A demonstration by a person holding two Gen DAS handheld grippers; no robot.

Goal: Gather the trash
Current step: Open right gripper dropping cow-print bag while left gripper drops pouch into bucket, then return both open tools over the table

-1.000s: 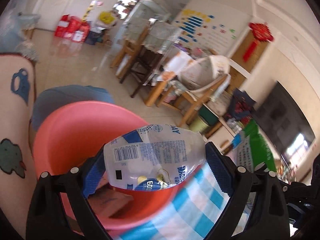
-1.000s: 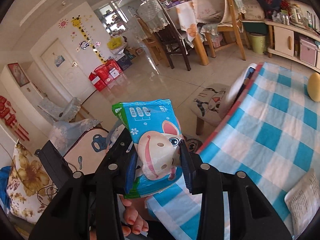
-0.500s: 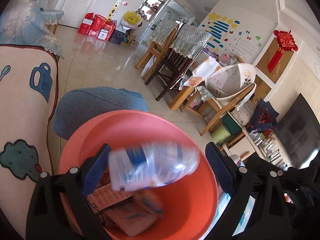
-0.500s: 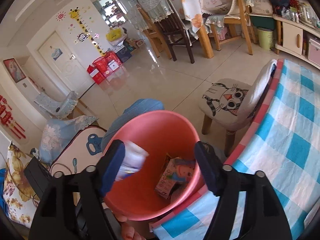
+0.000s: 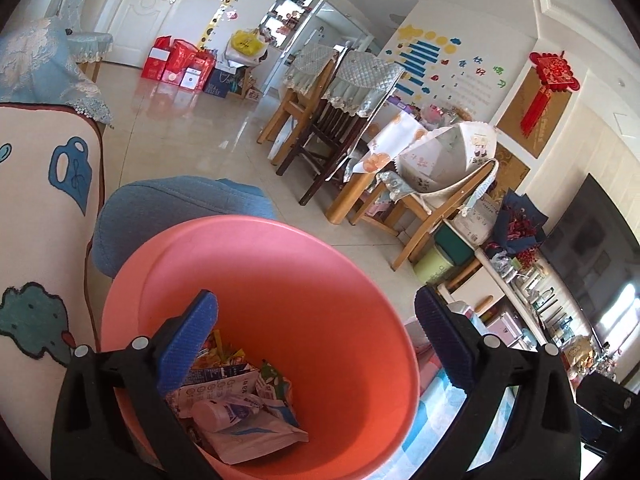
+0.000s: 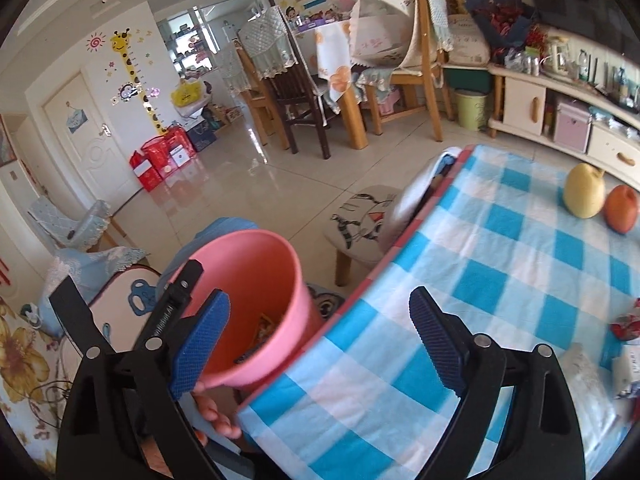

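Note:
A pink bin (image 5: 320,300) stands right under my left gripper (image 5: 314,340). Its jaws are opening, with nothing between the blue pads. At the bin's bottom lie a white bottle (image 5: 228,412), a white pouch (image 5: 256,440) and several wrappers. In the right wrist view the bin (image 6: 256,280) sits beside the corner of the blue checked table (image 6: 500,280). My right gripper (image 6: 318,342) hangs over that corner, its jaws opening and empty. A red wrapper (image 6: 626,326) and a white packet (image 6: 628,372) lie at the table's right edge.
A pear (image 6: 584,196) and an orange fruit (image 6: 620,208) stand at the table's far side. A cat-print stool (image 6: 364,228) is beyond the bin. A hand (image 6: 212,412) shows below the bin. A printed cushion (image 5: 40,240) is left of it.
The left gripper let the white bottle fall into the bin. The right gripper opened and dropped its blue-green snack packet in, then drew back toward the table corner.

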